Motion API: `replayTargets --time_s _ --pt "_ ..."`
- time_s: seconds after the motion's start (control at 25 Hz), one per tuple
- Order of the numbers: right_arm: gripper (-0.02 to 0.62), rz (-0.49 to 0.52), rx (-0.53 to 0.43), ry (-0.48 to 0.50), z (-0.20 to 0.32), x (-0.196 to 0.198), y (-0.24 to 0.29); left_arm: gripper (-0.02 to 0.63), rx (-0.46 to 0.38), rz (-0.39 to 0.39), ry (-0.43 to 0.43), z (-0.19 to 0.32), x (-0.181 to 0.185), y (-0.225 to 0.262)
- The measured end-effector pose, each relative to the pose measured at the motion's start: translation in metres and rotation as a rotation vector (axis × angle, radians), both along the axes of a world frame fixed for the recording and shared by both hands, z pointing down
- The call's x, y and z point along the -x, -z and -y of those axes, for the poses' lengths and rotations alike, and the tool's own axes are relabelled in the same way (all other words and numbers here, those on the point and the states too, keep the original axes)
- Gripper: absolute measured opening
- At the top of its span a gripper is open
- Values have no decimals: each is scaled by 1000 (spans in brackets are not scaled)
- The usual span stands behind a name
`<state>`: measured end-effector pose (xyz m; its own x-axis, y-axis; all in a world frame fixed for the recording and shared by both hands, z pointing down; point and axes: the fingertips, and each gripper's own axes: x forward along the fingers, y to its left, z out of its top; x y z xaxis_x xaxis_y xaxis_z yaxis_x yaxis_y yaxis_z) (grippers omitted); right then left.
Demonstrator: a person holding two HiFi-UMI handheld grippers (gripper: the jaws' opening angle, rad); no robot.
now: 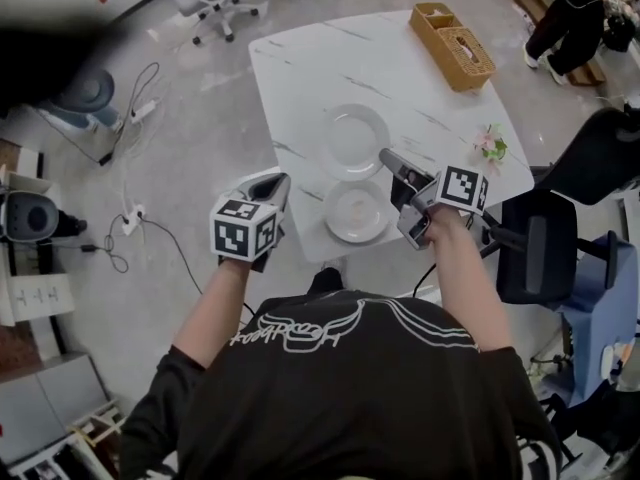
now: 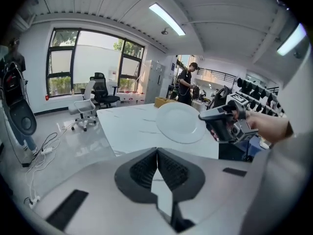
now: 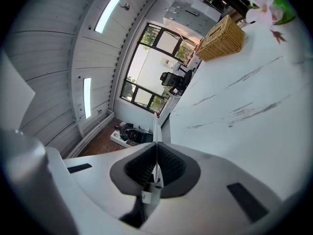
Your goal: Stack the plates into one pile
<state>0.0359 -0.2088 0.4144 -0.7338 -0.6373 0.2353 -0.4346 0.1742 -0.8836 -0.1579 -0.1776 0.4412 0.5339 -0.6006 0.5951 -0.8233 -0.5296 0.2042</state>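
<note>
R tongs [image 1: 386, 156] clamped on rim of raised plate [image 1: 352, 138] above table [image 1: 300, 58]; L tongs [image 1: 278, 183] shut, empty. Centre over 2nd plate [image 1: 357, 211] nr front edge, level it, lower gently.

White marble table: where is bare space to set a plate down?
Bare: the far left part of the white marble table, from its left edge to the woven wicker basket. Crowded: the near edge, with one round white plate lying and the right gripper holding a second plate.
</note>
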Motion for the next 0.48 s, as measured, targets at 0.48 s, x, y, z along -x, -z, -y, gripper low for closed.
replayTargets --time_s 0.48 --pt "32 7 73 23 -79 -25 -37 25 -12 -45 15 -75 -27 13"
